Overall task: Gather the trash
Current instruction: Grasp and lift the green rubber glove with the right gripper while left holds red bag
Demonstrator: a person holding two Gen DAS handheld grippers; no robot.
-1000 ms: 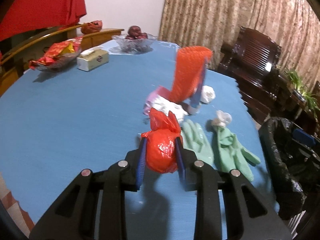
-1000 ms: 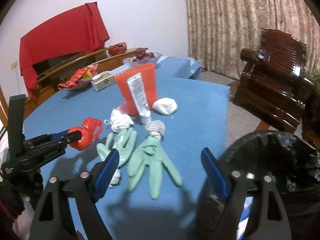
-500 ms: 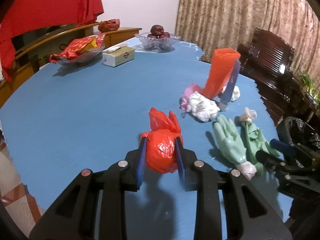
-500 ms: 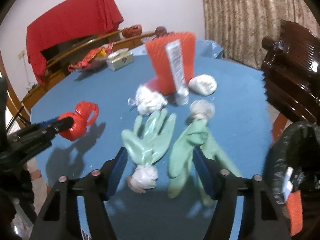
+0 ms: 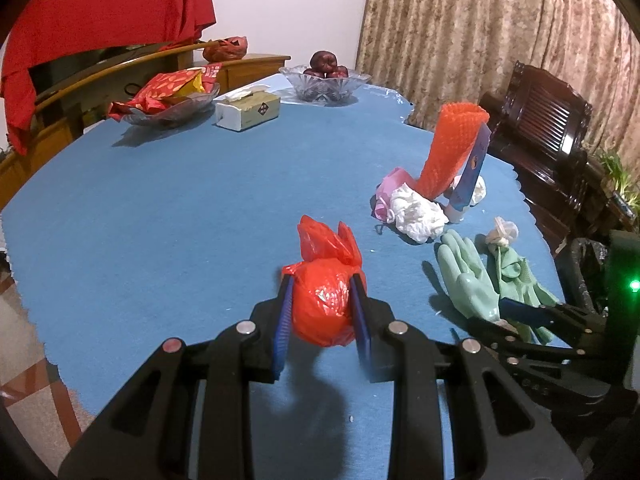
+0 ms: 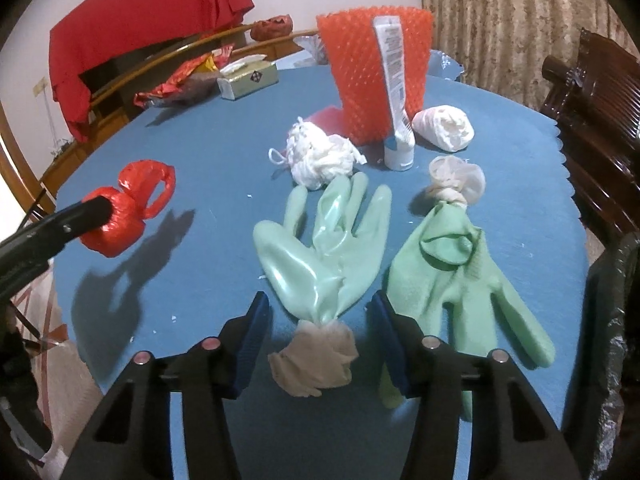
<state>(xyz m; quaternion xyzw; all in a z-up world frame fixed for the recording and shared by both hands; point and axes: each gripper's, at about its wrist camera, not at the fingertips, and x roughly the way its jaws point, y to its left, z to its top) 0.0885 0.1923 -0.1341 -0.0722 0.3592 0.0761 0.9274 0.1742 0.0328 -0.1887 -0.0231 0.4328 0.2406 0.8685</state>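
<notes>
My left gripper (image 5: pixel 322 312) is shut on a knotted red plastic bag (image 5: pixel 322 304) and holds it above the blue table (image 5: pixel 180 216); the bag also shows in the right wrist view (image 6: pixel 120 220). My right gripper (image 6: pixel 320 316) is open, its jaws on either side of the cuff of a pale green rubber glove (image 6: pixel 324 248) lying flat. A second green glove (image 6: pixel 456 268) lies to its right. Behind them are a white crumpled wad (image 6: pixel 320 156), an orange foam net (image 6: pixel 376 76), a tube (image 6: pixel 396 92) and a white bundle (image 6: pixel 444 126).
A black-lined trash bin (image 6: pixel 616 340) stands off the table's right edge. A tissue box (image 5: pixel 248 110), a snack dish (image 5: pixel 168 96) and a glass fruit bowl (image 5: pixel 324 84) sit at the far side. A dark wooden chair (image 5: pixel 548 128) is at the right.
My right gripper has moved forward and down over the left glove and its jaws have narrowed around the cuff. My left gripper still holds the red bag and has turned a little left.
</notes>
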